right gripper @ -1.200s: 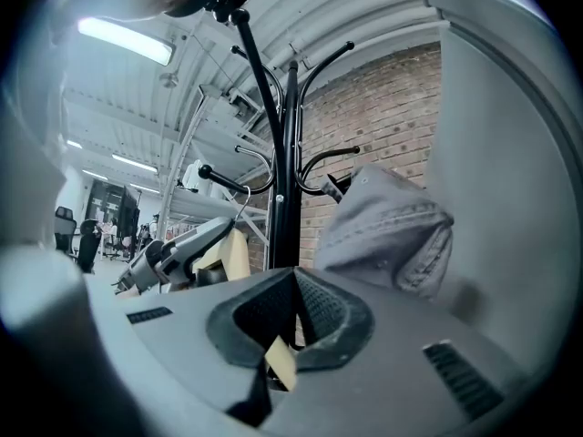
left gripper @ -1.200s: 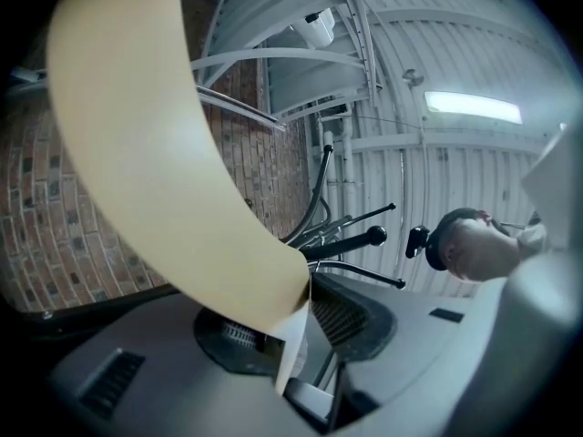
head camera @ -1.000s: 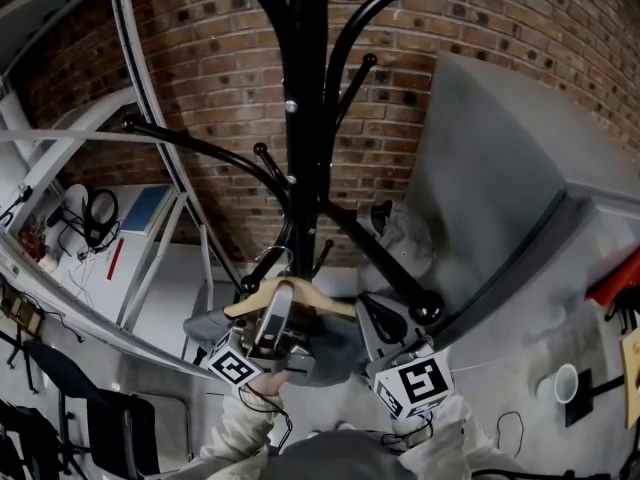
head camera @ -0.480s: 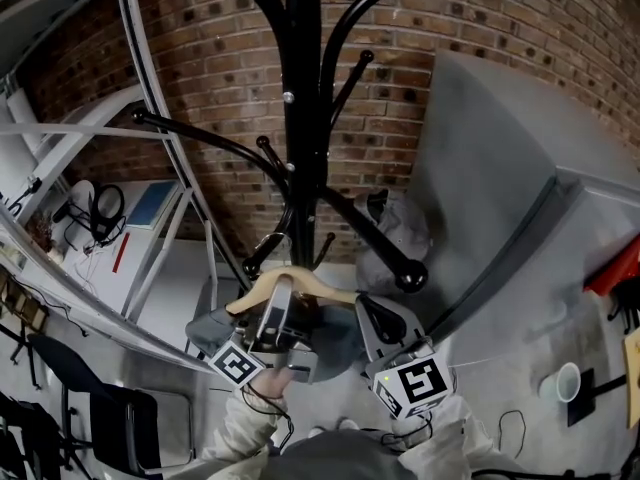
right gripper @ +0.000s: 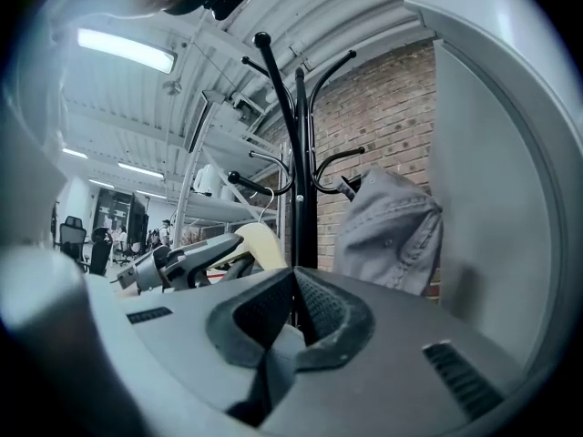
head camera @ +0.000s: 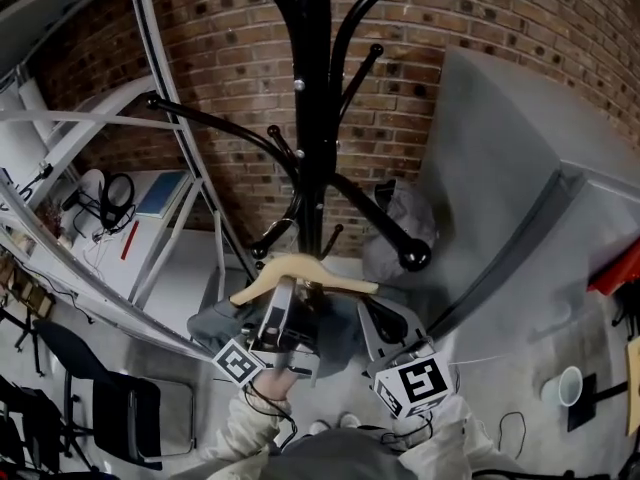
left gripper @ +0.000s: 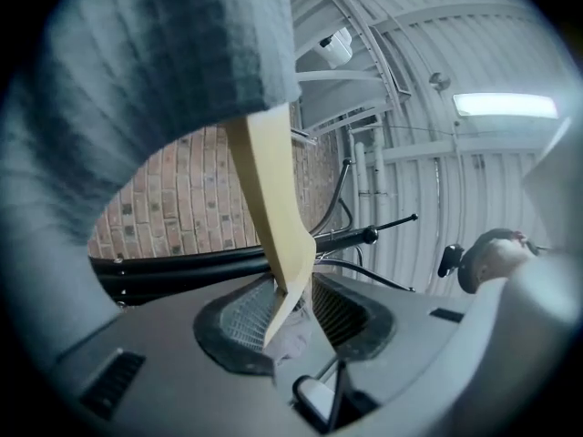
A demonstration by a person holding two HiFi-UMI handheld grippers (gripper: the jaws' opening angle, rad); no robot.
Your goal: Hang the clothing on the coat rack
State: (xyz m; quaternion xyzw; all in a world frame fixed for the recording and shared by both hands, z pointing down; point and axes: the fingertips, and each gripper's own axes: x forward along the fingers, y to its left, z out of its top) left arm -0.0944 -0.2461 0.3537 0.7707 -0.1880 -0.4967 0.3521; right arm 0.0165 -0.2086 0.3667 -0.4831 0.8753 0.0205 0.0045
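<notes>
Looking along the left tongs (left gripper: 290, 300) alone reveals them pinching the hanger (left gripper: 273, 198).

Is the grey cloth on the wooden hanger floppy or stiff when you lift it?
Probably floppy: the grey cloth drapes in soft folds over the wooden hanger. The hanger itself is likely stiff, since it shows a firm curved shape where it is clamped in the left gripper.

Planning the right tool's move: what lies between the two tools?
The grey garment draped on the wooden hanger, seen in the head view.
</notes>
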